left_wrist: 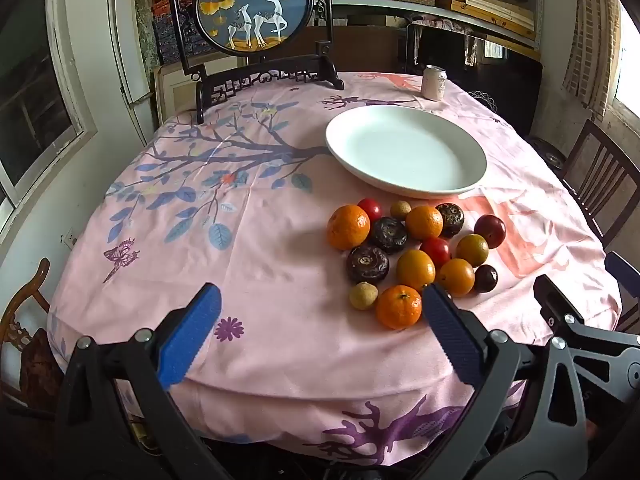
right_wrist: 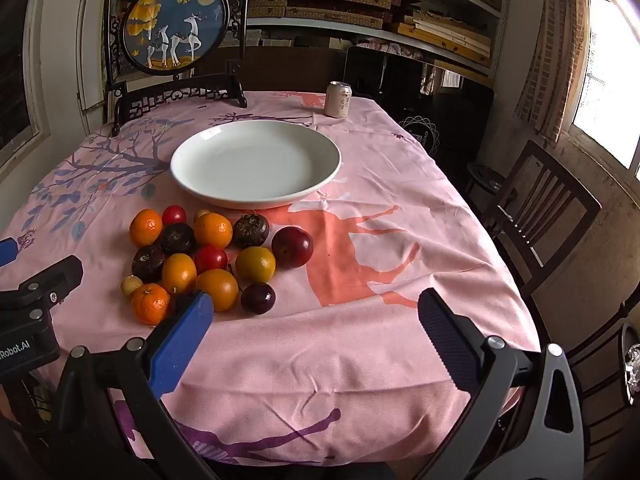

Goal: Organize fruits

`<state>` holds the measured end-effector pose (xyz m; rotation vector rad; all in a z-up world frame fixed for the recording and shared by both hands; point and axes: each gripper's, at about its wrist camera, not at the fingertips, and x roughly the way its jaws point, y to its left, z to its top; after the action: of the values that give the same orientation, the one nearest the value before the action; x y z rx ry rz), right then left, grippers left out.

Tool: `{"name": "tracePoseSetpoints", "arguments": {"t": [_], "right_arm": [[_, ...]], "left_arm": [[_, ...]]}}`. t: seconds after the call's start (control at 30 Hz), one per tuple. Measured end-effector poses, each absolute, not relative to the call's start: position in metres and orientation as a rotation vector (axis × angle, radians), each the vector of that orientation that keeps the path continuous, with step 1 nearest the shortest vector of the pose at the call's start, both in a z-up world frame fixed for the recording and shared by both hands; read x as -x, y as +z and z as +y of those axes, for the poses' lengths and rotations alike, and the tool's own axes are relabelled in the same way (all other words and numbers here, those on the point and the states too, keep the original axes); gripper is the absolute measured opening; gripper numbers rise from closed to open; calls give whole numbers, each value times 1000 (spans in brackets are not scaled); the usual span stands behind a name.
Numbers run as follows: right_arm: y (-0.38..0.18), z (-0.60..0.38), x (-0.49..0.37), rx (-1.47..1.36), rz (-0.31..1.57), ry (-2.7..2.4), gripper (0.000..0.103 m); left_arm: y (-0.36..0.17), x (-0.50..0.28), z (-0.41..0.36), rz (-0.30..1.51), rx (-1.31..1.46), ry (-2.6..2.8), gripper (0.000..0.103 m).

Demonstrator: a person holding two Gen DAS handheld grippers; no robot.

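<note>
A pile of fruit [left_wrist: 416, 252] lies on the pink tablecloth: several oranges, red tomatoes, dark round fruits, plums and small tan longans. It also shows in the right wrist view [right_wrist: 208, 260]. An empty white plate [left_wrist: 406, 152] sits just behind the pile, and also shows in the right wrist view [right_wrist: 256, 162]. My left gripper [left_wrist: 320, 320] is open and empty, near the table's front edge, to the left of the nearest orange [left_wrist: 399, 306]. My right gripper [right_wrist: 316, 320] is open and empty, to the right of the pile; its left finger is close to a dark plum [right_wrist: 258, 298].
A drink can [left_wrist: 434, 82] stands at the far side of the table. A framed deer picture on a dark stand [left_wrist: 256, 12] stands at the back left. Wooden chairs [right_wrist: 536, 200] stand to the right. The pink cloth [right_wrist: 360, 340] hangs over the near edge.
</note>
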<state>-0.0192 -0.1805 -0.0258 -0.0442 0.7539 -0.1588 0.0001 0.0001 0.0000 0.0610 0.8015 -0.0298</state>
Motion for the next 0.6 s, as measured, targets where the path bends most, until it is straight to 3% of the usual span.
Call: {"name": "tracePoseSetpoints", "arguments": {"t": [0.6], "right_arm": [[-25, -180, 20, 46, 758, -157, 102]], "left_arm": [[-3, -3, 4, 804, -69, -19, 101]]}}
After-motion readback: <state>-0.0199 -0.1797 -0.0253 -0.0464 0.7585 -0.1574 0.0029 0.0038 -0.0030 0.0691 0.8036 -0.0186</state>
